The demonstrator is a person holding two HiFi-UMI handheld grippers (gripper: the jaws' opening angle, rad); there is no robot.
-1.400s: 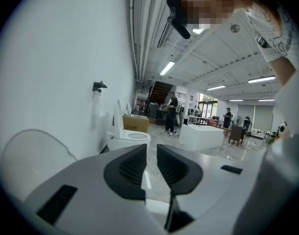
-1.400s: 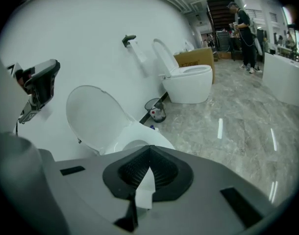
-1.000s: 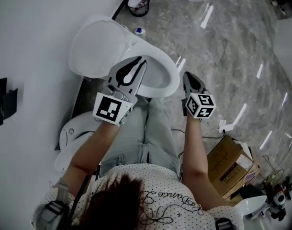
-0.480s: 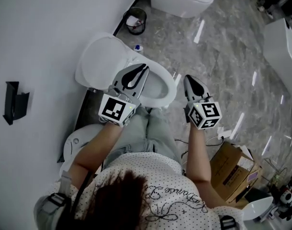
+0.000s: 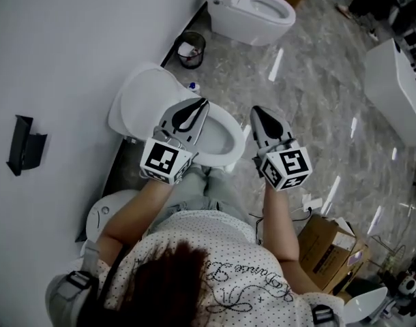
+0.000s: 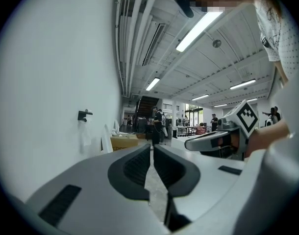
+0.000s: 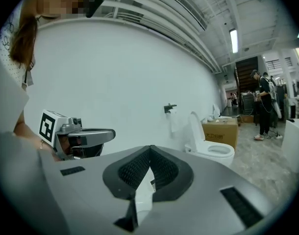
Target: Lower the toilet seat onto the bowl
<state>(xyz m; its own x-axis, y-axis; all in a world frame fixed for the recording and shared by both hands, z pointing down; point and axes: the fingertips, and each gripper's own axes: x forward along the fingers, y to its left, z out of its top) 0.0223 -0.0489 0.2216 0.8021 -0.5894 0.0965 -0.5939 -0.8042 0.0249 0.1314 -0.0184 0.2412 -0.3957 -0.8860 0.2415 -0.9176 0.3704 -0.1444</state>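
One white toilet seat (image 5: 233, 124) lies flat on the bowl (image 5: 218, 142).

Dotted white shirt (image 5: 221, 240) and pale jeans (image 5: 194, 193) are worn.

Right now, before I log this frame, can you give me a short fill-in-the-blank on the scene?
1. The right gripper has its jaws ___, with nothing between them.
2. The lid of the near toilet is ___, toward the wall.
3. The dark bin stands between the near toilet and a second ___.
4. The cardboard box sits at the person's ___ side.
Missing words: shut; raised; toilet; right.
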